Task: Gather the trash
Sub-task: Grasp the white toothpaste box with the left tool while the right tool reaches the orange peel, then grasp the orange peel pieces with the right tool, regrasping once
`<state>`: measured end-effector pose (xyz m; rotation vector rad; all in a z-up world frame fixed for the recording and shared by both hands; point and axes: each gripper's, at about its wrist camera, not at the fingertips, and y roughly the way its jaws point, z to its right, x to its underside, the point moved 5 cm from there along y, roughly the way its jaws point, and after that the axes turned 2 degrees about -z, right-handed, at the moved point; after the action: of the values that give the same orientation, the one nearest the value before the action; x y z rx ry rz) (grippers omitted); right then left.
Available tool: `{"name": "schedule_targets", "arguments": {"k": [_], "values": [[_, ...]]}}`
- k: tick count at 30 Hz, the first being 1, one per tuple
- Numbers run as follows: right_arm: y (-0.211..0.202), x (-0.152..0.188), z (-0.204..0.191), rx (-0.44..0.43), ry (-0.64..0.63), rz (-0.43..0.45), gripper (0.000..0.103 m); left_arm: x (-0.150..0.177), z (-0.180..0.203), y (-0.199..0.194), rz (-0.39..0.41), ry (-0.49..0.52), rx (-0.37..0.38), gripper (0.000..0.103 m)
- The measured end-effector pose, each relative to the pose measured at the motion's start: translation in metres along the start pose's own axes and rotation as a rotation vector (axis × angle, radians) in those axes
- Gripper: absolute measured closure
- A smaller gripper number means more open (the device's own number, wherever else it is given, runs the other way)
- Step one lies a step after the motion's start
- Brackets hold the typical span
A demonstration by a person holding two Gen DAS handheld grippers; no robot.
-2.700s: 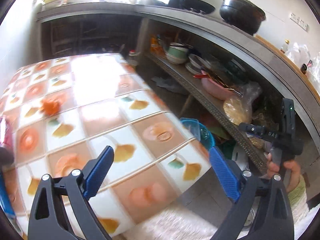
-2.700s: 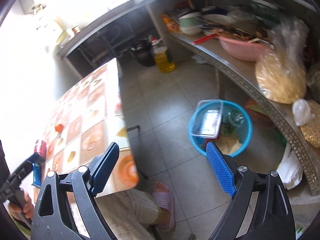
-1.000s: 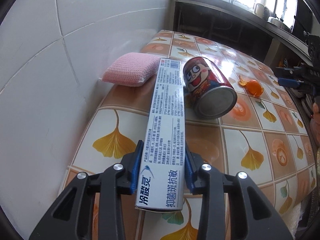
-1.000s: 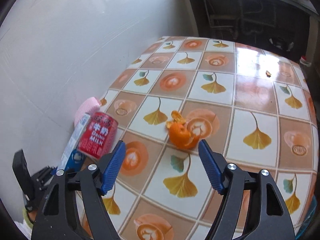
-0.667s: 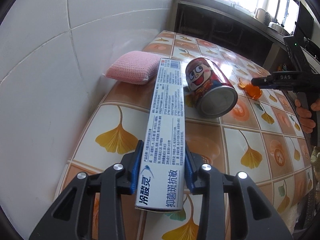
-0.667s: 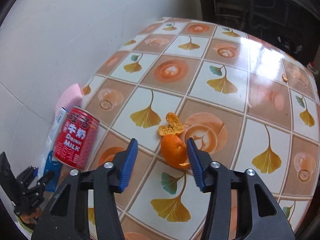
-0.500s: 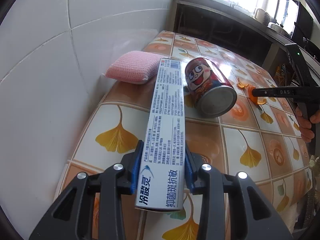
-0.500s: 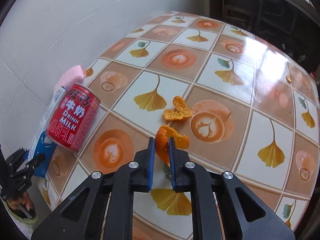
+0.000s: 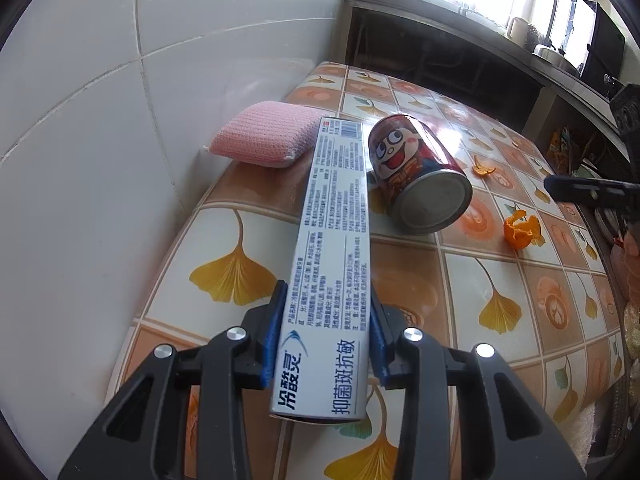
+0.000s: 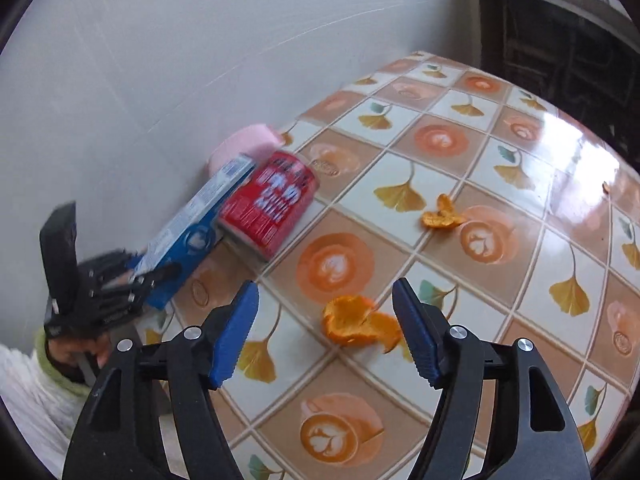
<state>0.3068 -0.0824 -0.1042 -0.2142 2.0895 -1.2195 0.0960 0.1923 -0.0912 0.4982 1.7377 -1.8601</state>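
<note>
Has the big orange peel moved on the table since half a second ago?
Yes. The big orange peel left the latte-art tile beside the small peel, moving toward the table's near edge.

Black tool point(image 10: 326, 332) arms, blue ribbed pads point(image 10: 234, 336), silver screws, white fuzzy sleeve point(image 10: 24, 396)

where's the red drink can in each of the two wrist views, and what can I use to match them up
Left wrist: the red drink can lies on its side at upper centre, right of the toothpaste box.
Right wrist: the can lies left of centre, beside the same box.
Shared landmark: the pink sponge against the wall.
</note>
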Motion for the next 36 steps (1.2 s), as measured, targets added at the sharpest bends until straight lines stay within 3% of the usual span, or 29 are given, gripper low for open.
{"name": "schedule_targets", "arguments": {"k": [1, 3, 5, 7, 12, 14, 16, 20, 25, 29, 31, 36], "values": [[0.005, -0.008, 0.015, 0.041, 0.05, -0.001, 0.037, 0.0, 0.0, 0.0, 0.0, -0.001, 0.001, 0.068], [0.02, -0.021, 0.041, 0.097, 0.144, -0.024, 0.048, -0.001, -0.001, 0.001, 0.0, -0.003, 0.002, 0.068], [0.039, -0.029, 0.068, 0.106, 0.26, -0.054, 0.06, 0.0, -0.001, 0.001, 0.0, -0.005, 0.002, 0.068], [0.053, -0.035, 0.086, 0.124, 0.333, -0.067, 0.065, 0.0, -0.001, 0.001, -0.002, -0.009, 0.004, 0.068], [0.068, -0.042, 0.097, 0.177, 0.363, -0.072, 0.079, -0.001, -0.002, 0.002, -0.004, -0.01, 0.006, 0.068], [0.073, -0.043, 0.092, 0.196, 0.335, -0.087, 0.097, -0.001, -0.001, 0.002, -0.004, -0.009, 0.006, 0.068], [0.073, -0.041, 0.086, 0.224, 0.3, -0.091, 0.101, -0.001, -0.002, 0.002, -0.003, -0.01, 0.006, 0.068], [0.059, -0.034, 0.084, 0.211, 0.308, -0.053, 0.103, 0.0, 0.0, 0.003, -0.004, -0.013, -0.001, 0.068], [0.018, -0.021, 0.066, 0.087, 0.321, 0.008, 0.103, -0.001, -0.001, 0.003, -0.006, -0.013, 0.003, 0.068], [-0.004, -0.003, 0.038, 0.014, 0.273, 0.001, 0.103, -0.001, -0.001, 0.003, -0.007, -0.017, -0.003, 0.068], [-0.003, 0.007, 0.026, 0.011, 0.24, -0.026, 0.102, -0.001, -0.001, 0.003, -0.007, -0.017, -0.003, 0.068], [0.023, 0.024, 0.011, 0.104, 0.13, -0.119, 0.096, -0.002, -0.001, 0.004, -0.007, -0.018, -0.003, 0.068]]}}
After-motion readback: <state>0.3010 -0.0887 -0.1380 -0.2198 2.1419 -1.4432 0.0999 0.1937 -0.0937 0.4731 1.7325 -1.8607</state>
